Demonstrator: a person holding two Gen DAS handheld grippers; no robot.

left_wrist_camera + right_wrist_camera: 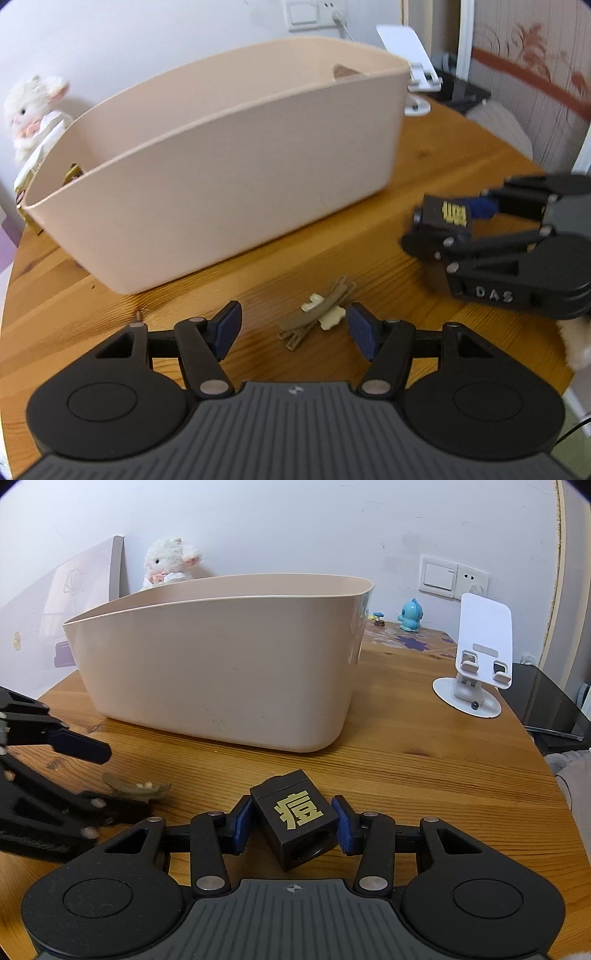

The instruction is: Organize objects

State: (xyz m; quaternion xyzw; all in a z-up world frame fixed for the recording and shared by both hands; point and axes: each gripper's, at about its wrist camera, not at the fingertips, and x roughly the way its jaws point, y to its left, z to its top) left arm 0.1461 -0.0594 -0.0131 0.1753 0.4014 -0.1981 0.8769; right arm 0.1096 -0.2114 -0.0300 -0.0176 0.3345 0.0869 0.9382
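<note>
the right gripper (294, 821) has its blue fingers (242, 821) clamped on the two side faces of a small black box (295, 819) with a gold character printed on it, held tilted in front of the beige tub (221, 672). the box looks rigid and light, with smooth, possibly slick faces, so a flat squeeze on opposite sides, as here, seems the safest hold. the left gripper (293, 326) has its fingers (227, 326) spread wide and grasping nothing, low over the table (388, 251), with an olive and cream hair clip (316, 317) lying between the tips, also in front of the tub. the clip looks thin, light and springy; i would pinch across its narrow middle. behind the tub sits a plush lamb (170, 563); to the tub's right stands a white phone stand (476, 664).
</note>
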